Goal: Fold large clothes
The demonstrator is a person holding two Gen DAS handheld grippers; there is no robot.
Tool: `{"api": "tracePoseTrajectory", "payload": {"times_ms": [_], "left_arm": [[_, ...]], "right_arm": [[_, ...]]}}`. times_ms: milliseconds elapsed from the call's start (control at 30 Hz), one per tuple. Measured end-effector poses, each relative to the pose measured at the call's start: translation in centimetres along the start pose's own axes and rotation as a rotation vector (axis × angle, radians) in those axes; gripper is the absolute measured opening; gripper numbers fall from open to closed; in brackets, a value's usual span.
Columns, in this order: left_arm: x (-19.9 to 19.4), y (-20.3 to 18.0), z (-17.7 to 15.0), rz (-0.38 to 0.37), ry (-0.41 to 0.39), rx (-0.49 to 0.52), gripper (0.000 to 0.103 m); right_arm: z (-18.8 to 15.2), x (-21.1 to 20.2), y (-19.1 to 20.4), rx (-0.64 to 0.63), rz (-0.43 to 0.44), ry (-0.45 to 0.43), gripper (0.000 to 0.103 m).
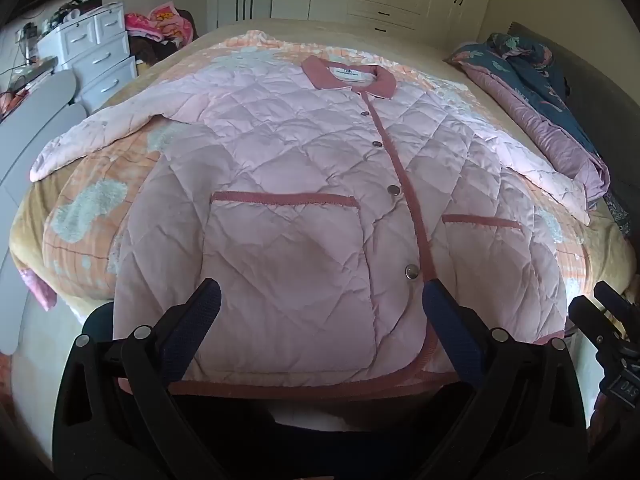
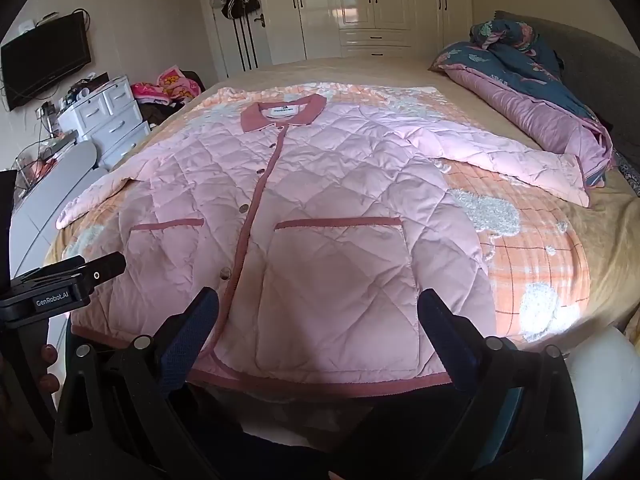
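Observation:
A large pink quilted jacket (image 1: pixel 304 184) with dark pink trim, snap buttons and two front pockets lies flat and face up on the bed, collar far, hem near, both sleeves spread out. It also shows in the right wrist view (image 2: pixel 320 216). My left gripper (image 1: pixel 320 292) is open and empty, hovering over the hem by the left pocket. My right gripper (image 2: pixel 318 300) is open and empty over the hem by the right pocket. The left gripper's body (image 2: pixel 60 288) shows at the left of the right wrist view.
An orange checked blanket (image 2: pixel 532 256) covers the bed under the jacket. A folded blue and purple quilt (image 2: pixel 532 92) lies at the bed's right side. White drawers (image 1: pixel 96 52) and a clothes pile stand at the left; wardrobes (image 2: pixel 360 4) behind.

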State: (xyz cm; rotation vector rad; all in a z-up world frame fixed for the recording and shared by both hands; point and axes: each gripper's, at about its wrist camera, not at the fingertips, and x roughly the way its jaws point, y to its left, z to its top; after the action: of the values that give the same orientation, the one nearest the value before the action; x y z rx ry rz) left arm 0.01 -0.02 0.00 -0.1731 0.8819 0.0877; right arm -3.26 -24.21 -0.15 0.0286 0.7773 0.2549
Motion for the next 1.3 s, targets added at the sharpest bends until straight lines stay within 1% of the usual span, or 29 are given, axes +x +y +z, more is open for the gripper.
{"api": "tracePoseTrajectory", "payload": {"times_ms": [1300], "left_arm": [[-0.38, -0.72, 0.82, 0.007, -0.015, 0.010, 0.095]], "right_arm": [[0.18, 0.09, 0.62, -0.009, 0.012, -0.001, 0.099]]}}
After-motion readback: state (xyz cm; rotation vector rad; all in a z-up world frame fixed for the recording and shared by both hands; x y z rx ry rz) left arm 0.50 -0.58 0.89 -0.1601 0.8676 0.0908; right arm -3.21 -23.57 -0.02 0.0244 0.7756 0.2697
